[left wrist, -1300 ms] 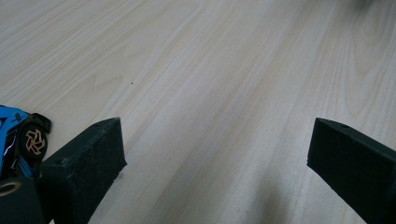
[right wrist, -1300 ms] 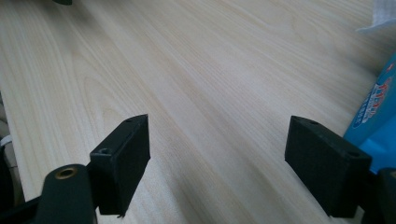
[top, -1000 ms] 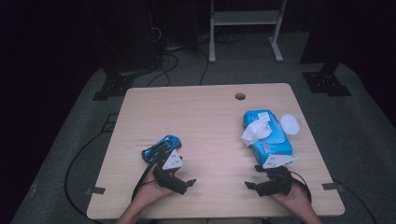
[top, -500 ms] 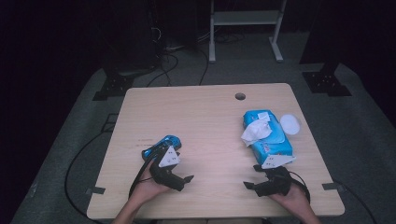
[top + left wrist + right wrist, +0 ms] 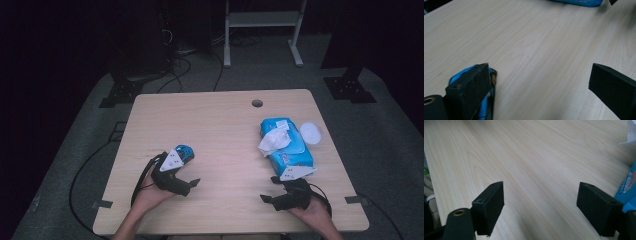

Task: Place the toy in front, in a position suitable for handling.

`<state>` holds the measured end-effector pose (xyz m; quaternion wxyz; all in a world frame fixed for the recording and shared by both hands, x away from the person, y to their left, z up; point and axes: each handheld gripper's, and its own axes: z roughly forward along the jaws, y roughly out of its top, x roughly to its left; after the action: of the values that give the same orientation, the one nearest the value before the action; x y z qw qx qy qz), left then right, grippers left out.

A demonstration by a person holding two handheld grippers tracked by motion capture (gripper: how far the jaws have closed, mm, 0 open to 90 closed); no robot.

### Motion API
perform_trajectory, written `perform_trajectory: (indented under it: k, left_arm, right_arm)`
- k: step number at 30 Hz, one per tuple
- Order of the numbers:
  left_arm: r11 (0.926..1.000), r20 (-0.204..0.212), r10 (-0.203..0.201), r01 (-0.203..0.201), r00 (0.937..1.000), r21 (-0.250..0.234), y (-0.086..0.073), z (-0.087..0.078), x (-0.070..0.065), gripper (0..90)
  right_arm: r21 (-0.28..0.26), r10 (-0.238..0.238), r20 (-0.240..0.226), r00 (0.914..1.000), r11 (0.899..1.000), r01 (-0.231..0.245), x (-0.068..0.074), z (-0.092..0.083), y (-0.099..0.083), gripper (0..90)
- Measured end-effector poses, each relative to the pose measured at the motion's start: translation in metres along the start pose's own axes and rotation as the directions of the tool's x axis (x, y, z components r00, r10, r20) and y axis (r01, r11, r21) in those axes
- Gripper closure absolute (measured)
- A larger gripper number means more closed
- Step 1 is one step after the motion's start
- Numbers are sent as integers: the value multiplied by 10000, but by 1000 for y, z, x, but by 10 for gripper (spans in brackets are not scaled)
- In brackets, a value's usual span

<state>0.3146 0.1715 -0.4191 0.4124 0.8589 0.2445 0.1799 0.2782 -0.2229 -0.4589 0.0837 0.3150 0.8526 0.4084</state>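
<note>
The left gripper gapes wide, a small blue object, perhaps a tool, touching its jaw. The right gripper also gapes, the wipes pack just beside it.

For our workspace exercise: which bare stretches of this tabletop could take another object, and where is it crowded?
Free: the middle, between the small blue object and the wipes pack, and the far-left stretch up to the cable hole. Crowded: the right side, with the pack, the white lid and the right gripper.
</note>
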Motion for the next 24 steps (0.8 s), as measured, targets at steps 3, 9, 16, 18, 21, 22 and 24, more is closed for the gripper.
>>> perform_trajectory:
  k: [3,9,16,18,21,22,24]
  left_arm:
    - [9998,-155,-182,180,9997,-106,0,-6,8,34]
    - [9997,-455,-222,217,9987,-123,0,-14,24,33]
    - [9995,-818,-293,303,9962,109,-1,-16,42,34]
    - [9986,-736,-507,515,9960,94,-4,-14,48,34]
    - [9976,-744,-553,581,9957,363,-7,-9,57,35]
    - [9972,-761,-529,567,9957,493,-8,-8,60,34]
    - [9958,-837,-453,517,9955,762,-9,-5,65,34]
  right_arm:
    - [38,-31,-23,10000,10000,31,1,1,1,210]
    - [-3,-125,-19,9999,9999,125,2,0,2,209]
    - [-10,-166,-59,9998,9999,166,2,0,3,209]
    - [-13,-182,-58,9998,9998,182,3,0,3,209]
    - [11,-210,-103,9997,9998,210,4,1,3,209]
    - [51,-261,-121,9996,9996,262,4,1,4,209]
    - [40,-282,-124,9995,9996,283,5,1,4,209]
